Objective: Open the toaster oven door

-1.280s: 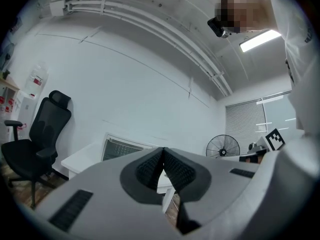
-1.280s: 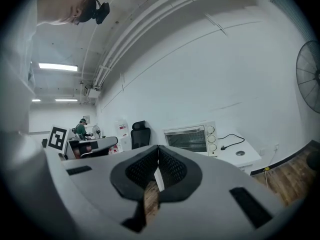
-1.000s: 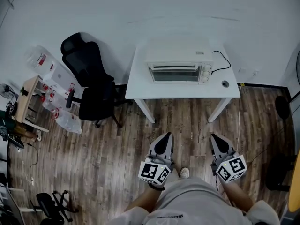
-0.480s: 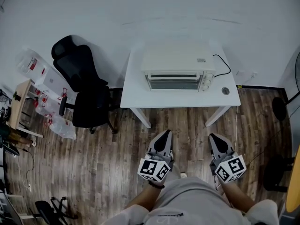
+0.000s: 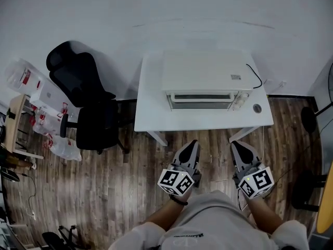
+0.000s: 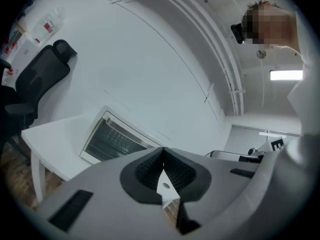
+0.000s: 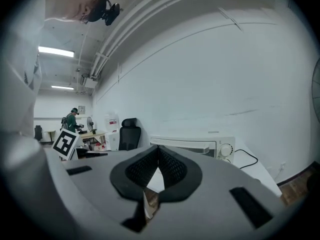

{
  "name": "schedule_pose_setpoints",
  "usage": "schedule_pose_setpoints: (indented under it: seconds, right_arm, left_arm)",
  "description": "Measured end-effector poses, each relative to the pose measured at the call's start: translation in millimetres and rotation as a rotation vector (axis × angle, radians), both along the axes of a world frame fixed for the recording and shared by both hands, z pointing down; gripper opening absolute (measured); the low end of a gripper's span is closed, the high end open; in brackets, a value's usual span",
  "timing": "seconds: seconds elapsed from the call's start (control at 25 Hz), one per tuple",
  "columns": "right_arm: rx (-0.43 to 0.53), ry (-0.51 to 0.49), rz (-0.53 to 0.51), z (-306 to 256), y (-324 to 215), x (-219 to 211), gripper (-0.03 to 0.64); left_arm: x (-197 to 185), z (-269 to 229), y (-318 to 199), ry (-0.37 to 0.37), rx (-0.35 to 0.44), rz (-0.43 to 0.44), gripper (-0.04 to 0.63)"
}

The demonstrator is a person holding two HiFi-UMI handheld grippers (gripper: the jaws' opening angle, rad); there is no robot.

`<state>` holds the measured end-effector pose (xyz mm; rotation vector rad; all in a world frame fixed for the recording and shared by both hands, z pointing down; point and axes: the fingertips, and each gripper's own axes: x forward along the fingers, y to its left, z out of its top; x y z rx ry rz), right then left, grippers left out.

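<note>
The cream toaster oven stands on a white table against the wall, its glass door shut and its knobs on the right side. The oven also shows in the left gripper view and the right gripper view. Both grippers hang over the wooden floor, short of the table's front edge. My left gripper is shut with nothing in it, its pads meeting. My right gripper is likewise shut and empty. Neither touches the oven.
A black office chair stands left of the table. Further left are a small wooden table and plastic bags. A black cord runs from the oven's right side, near a small round object. A person stands far off.
The table and oven have drawn nearer and larger in the head view. Both grippers have shifted slightly forward towards the table, still shut.
</note>
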<state>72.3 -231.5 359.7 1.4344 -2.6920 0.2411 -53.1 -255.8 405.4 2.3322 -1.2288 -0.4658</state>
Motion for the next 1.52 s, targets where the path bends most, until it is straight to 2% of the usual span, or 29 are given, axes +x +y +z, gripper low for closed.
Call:
schedule_pose_setpoints:
  seconds: [0.16, 0.32, 0.56, 0.84, 1.0, 1.08, 1.28, 1.4, 1.52]
  right_arm:
    - [0.021, 0.048, -0.013, 1, -26, -22, 0.017]
    - [0.028, 0.098, -0.035, 1, -48, -35, 0.017]
    - [0.028, 0.166, -0.071, 3, -84, -43, 0.017]
    - [0.026, 0.209, -0.133, 10, -120, -48, 0.017]
    - [0.022, 0.199, -0.159, 15, -138, -45, 0.017]
    - [0.014, 0.19, -0.169, 19, -145, -44, 0.017]
    - [0.0, 0.157, -0.193, 26, -161, -43, 0.017]
    - [-0.01, 0.143, -0.206, 28, -166, -44, 0.017]
    - [-0.014, 0.137, -0.217, 30, -167, -45, 0.017]
  left_arm:
    - [-1, 8, -21, 0.06, -0.029, 0.055, 0.006]
    - [-1, 22, -45, 0.162, -0.097, 0.071, 0.006]
    - [-2, 34, -79, 0.322, -0.178, 0.049, 0.006]
    - [4, 45, -119, 0.548, -0.252, 0.006, 0.006]
    - [10, 46, -139, 0.609, -0.244, -0.022, 0.018]
    - [14, 44, -147, 0.632, -0.232, -0.025, 0.069]
    - [19, 49, -165, 0.689, -0.234, -0.053, 0.128]
    - [20, 51, -174, 0.736, -0.226, -0.07, 0.138]
    - [18, 43, -179, 0.814, -0.194, -0.082, 0.14]
